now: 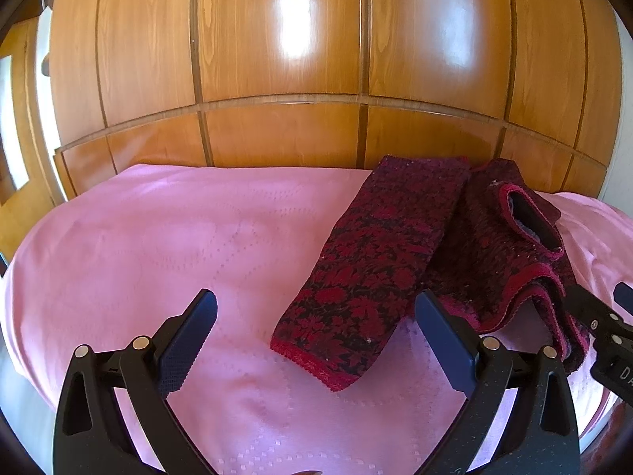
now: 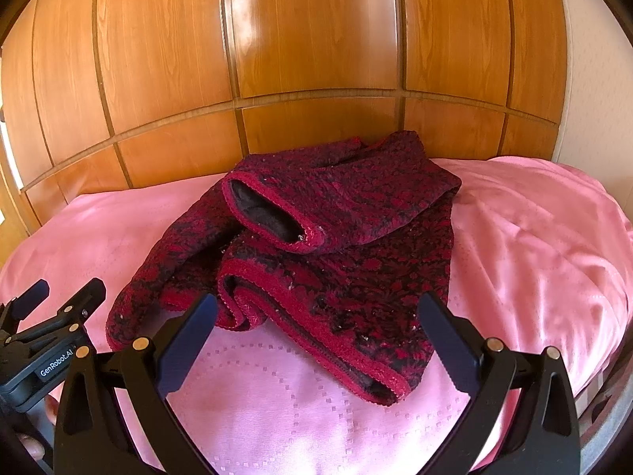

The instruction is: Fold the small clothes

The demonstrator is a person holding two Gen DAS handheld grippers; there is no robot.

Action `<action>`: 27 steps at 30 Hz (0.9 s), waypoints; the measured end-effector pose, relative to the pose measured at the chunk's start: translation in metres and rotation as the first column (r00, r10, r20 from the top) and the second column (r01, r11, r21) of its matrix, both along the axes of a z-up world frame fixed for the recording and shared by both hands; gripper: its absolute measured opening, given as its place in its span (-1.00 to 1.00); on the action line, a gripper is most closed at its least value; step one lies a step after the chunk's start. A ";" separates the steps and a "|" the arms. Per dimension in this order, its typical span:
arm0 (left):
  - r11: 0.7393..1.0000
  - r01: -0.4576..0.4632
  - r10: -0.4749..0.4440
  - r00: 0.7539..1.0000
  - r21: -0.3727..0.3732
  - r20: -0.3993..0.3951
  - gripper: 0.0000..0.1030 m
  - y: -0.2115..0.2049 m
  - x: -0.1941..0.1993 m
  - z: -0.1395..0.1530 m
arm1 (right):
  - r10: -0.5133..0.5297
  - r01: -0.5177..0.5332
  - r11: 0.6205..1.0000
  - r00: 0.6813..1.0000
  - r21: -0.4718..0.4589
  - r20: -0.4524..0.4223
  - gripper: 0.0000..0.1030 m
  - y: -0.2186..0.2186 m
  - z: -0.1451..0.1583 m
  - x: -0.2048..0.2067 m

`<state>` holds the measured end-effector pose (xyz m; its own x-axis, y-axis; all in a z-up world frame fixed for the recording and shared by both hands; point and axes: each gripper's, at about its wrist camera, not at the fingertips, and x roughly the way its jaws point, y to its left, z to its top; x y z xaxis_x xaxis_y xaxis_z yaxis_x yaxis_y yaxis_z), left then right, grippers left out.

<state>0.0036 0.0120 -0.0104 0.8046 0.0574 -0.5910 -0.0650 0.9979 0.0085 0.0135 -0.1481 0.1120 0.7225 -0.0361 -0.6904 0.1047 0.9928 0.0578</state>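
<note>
A small dark red and black patterned knit sweater (image 2: 348, 245) lies partly folded on a pink bedspread (image 2: 277, 407). One sleeve (image 1: 372, 261) stretches toward me in the left wrist view; the other sleeve, cuff open (image 2: 273, 213), lies across the body. The red hem (image 2: 316, 336) faces the right gripper. My left gripper (image 1: 316, 316) is open and empty, just left of the sweater, above the stretched sleeve's cuff. My right gripper (image 2: 316, 316) is open and empty, just short of the hem. Each gripper shows in the other's view: the right (image 1: 601, 316), the left (image 2: 55, 308).
A glossy wooden wardrobe wall (image 1: 285, 59) stands right behind the bed. The pink bedspread (image 1: 138, 245) spreads wide to the left of the sweater. The bed's right edge (image 2: 601, 380) drops off near the right gripper.
</note>
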 end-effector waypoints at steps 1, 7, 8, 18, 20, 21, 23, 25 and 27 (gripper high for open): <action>1.000 0.000 0.000 1.000 0.001 -0.003 0.93 0.000 0.001 -0.001 | 0.000 0.000 1.000 1.000 0.000 0.000 0.96 0.000 0.000 0.000; 1.000 0.003 -0.003 1.000 0.005 -0.015 0.93 0.001 0.004 -0.005 | 0.002 -0.002 1.000 1.000 0.000 0.001 0.96 -0.002 0.000 0.002; 1.000 0.003 -0.003 1.000 0.005 -0.017 0.93 0.001 0.004 -0.005 | 0.003 -0.003 1.000 1.000 0.000 0.003 0.96 -0.003 0.001 0.002; 1.000 0.018 -0.017 0.999 0.014 -0.038 0.92 0.002 0.010 -0.014 | 0.015 -0.015 1.000 1.000 -0.006 0.025 0.96 -0.006 0.008 0.009; 1.000 0.025 -0.024 0.999 0.019 -0.044 0.92 0.002 0.011 -0.017 | 0.020 -0.020 1.000 0.999 -0.012 0.033 0.96 -0.006 0.011 0.011; 0.999 0.027 -0.026 0.999 0.023 -0.047 0.93 0.002 0.012 -0.019 | 0.023 -0.022 1.000 0.999 -0.014 0.036 0.96 -0.006 0.012 0.012; 0.999 0.037 -0.035 0.998 0.030 -0.056 0.92 0.002 0.014 -0.024 | 0.033 -0.032 0.999 0.999 -0.014 0.039 0.96 -0.006 0.013 0.015; 0.998 0.048 -0.046 0.997 0.033 -0.067 0.92 0.002 0.016 -0.029 | 0.047 -0.047 0.999 0.998 -0.018 0.042 0.96 -0.004 0.015 0.021; 0.998 0.060 -0.056 0.994 0.036 -0.093 0.92 0.003 0.020 -0.037 | 0.074 -0.073 0.997 0.996 -0.024 0.048 0.96 0.000 0.017 0.029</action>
